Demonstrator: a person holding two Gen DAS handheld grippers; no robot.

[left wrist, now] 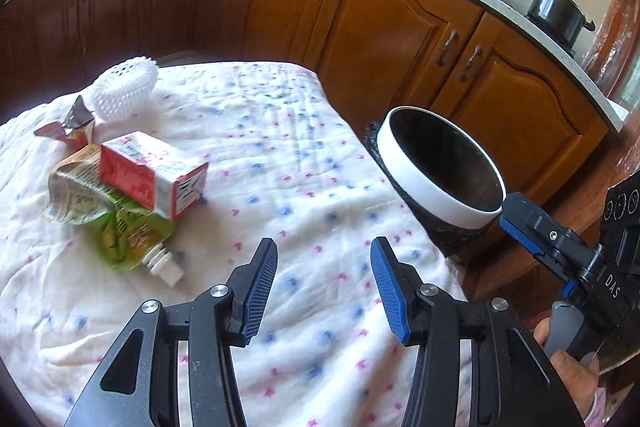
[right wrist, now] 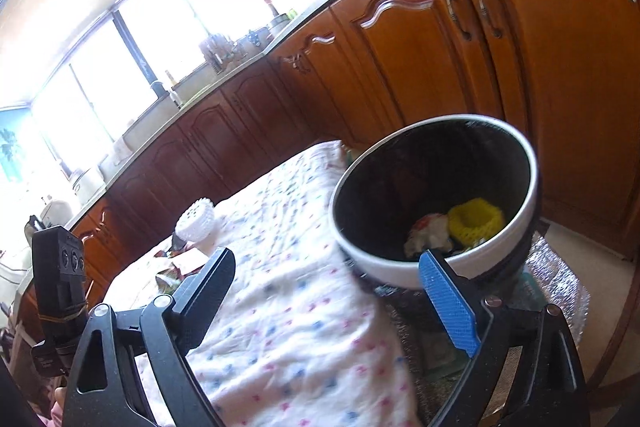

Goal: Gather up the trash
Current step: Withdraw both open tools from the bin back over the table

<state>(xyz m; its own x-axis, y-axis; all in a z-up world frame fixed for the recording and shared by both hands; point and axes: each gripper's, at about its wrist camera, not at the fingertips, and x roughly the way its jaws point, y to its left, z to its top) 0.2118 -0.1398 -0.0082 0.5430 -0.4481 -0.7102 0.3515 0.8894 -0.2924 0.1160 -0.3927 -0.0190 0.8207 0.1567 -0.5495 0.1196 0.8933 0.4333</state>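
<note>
Both empty and released: left tongs point(left wrist: 324, 247) over the worktop point(left wrist: 280, 131), trash pile point(left wrist: 128, 187) up-left; right tongs point(right wrist: 332, 267) near the bin point(right wrist: 400, 275).

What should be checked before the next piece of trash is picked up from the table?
1. Left gripper empty and open: ok, nothing between its fingers.
2. Right gripper empty and open: ok, spread wide beside the bin.
3. Trash bin open to receive: ok, yellow foam net and crumpled paper lie inside, room left.
4. Trash left on the tablecloth: not ok, red and white carton, green pouch, foil wrapper and white foam net remain.
5. Carton free to lift: cannot tell, it lies on the pouches.
</note>
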